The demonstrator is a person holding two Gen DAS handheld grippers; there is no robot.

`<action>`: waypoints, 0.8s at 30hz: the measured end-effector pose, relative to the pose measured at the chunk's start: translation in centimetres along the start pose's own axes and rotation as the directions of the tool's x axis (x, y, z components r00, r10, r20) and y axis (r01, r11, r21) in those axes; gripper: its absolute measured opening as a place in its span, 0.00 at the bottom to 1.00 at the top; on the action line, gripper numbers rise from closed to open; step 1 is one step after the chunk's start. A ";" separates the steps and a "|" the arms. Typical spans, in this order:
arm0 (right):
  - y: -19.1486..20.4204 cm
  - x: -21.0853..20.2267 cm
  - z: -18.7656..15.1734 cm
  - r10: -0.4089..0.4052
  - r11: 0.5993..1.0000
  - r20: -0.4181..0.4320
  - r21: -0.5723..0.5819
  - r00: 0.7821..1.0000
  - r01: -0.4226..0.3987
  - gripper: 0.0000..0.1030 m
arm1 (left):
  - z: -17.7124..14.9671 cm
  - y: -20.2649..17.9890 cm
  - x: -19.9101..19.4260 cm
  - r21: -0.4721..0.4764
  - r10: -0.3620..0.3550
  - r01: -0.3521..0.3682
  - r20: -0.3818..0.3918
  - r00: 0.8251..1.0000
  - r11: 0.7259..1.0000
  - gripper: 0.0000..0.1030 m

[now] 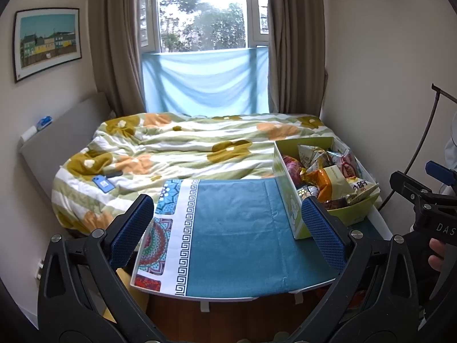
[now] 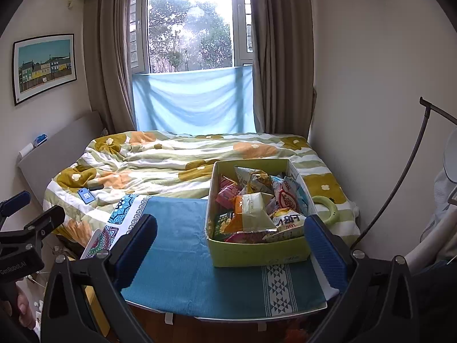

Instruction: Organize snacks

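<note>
Open teal tabletop left of snack box, bed behind.

Small table: teal cloth, green snack box on top.

Both handheld grippers share black angular plastic frames with silver round screws, blue textured rubber finger pads, and white lettering, seemingly "GenRobot.AI".

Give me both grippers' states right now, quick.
Left gripper: open, holding nothing, only the teal tablecloth between its fingers.
Right gripper: open, holding nothing, facing the green snack box.
</note>
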State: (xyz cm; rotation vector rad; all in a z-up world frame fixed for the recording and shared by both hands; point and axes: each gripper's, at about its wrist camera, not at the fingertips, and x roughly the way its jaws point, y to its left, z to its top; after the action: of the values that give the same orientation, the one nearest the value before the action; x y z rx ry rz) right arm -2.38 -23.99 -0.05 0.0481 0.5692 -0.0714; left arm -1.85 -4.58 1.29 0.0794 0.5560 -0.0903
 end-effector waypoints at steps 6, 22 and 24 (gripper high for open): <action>0.0 0.1 -0.1 0.003 1.000 0.001 0.003 1.000 -0.003 0.99 | 0.0 -0.1 0.1 -0.003 0.000 0.000 0.000 1.000 1.000 1.00; 0.0 0.2 -0.2 0.012 1.000 -0.008 -0.002 1.000 -0.012 0.99 | 0.1 -0.1 0.0 -0.017 0.002 -0.002 0.004 1.000 1.000 1.00; 0.0 0.2 -0.2 0.013 1.000 -0.008 -0.002 1.000 -0.013 0.99 | 0.1 -0.1 0.0 -0.016 0.003 -0.003 0.005 1.000 1.000 1.00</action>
State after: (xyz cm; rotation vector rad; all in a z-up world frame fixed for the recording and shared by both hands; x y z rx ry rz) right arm -2.30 -24.00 -0.35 0.0503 0.5764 -0.0585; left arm -1.79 -4.73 1.36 0.0644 0.5517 -0.0833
